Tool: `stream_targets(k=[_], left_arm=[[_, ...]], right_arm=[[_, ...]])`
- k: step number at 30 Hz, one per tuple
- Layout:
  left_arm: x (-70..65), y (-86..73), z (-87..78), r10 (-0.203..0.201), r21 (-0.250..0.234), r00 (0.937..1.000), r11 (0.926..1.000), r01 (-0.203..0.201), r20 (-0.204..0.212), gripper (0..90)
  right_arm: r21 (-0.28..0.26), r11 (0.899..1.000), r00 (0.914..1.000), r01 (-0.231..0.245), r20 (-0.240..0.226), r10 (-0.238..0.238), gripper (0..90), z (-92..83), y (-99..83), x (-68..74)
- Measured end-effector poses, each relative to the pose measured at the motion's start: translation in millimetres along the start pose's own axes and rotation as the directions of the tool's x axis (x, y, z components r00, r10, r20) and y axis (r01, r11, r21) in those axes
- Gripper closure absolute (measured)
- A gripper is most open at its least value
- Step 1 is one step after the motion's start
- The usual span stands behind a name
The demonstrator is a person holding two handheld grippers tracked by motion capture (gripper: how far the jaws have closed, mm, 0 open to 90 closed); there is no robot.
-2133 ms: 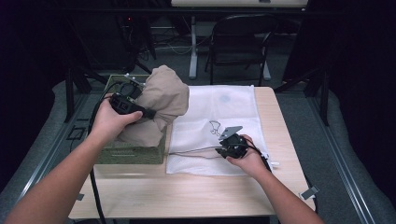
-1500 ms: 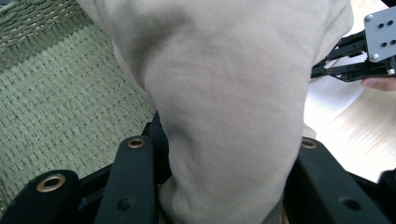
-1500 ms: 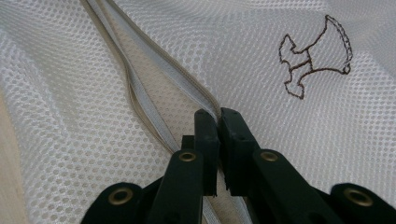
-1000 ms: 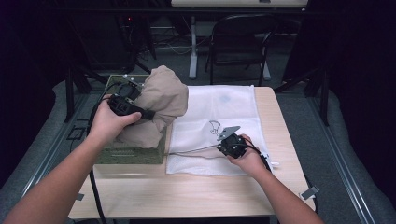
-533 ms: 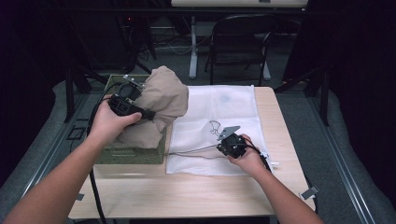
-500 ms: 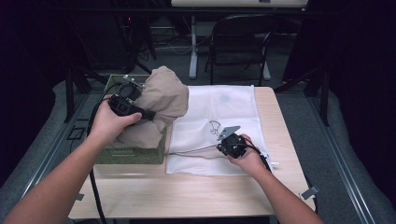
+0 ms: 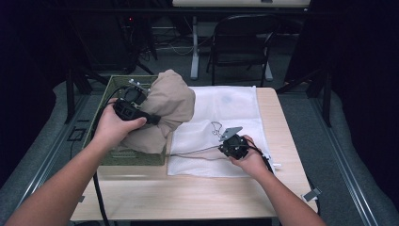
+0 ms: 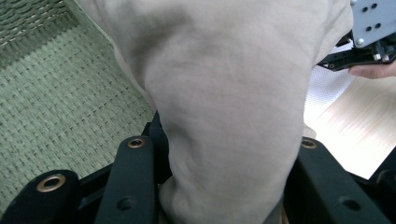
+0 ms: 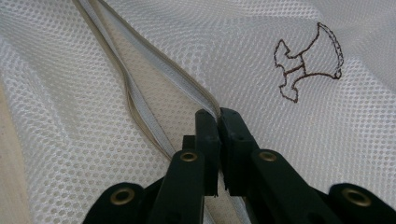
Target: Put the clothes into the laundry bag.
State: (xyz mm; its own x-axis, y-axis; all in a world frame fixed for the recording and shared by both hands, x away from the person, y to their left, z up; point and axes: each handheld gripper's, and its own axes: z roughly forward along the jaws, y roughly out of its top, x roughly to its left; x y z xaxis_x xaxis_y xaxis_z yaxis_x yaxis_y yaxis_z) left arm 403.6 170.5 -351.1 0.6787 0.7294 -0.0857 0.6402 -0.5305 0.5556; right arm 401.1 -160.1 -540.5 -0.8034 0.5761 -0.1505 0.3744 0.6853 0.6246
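Note:
A tan garment [image 7: 171,101] hangs bunched over a green woven basket [image 7: 136,160] at the table's left. My left gripper [image 7: 153,120] is shut on the garment [image 8: 224,93], a thick fold of which fills the space between the jaws, with the basket weave [image 8: 56,93] behind. A white mesh bag [image 7: 226,108] lies flat in the middle of the table. My right gripper [image 7: 223,142] rests on it. Its jaws [image 9: 218,114] are shut on the bag's zipper edge [image 9: 135,98], near a brown stitched logo [image 9: 306,60].
The wooden table [image 7: 197,193] has bare room in front of the bag and the basket. A folding chair [image 7: 240,42] stands beyond the far edge. A black cable [image 7: 96,188] trails off the left front of the table.

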Motion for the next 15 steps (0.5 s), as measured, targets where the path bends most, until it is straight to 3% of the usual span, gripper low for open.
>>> stream_targets(k=[15], left_arm=[[-20.6, -7.4, 3.5, 0.044, -0.016, 0.9982, 0.9989, -0.044, 0.041, 60.7]], right_arm=[[-0.005, 1.0, 0.9999, 0.01, 0.006, -0.01, 86.7, -6.0, 4.8, -2.3]])
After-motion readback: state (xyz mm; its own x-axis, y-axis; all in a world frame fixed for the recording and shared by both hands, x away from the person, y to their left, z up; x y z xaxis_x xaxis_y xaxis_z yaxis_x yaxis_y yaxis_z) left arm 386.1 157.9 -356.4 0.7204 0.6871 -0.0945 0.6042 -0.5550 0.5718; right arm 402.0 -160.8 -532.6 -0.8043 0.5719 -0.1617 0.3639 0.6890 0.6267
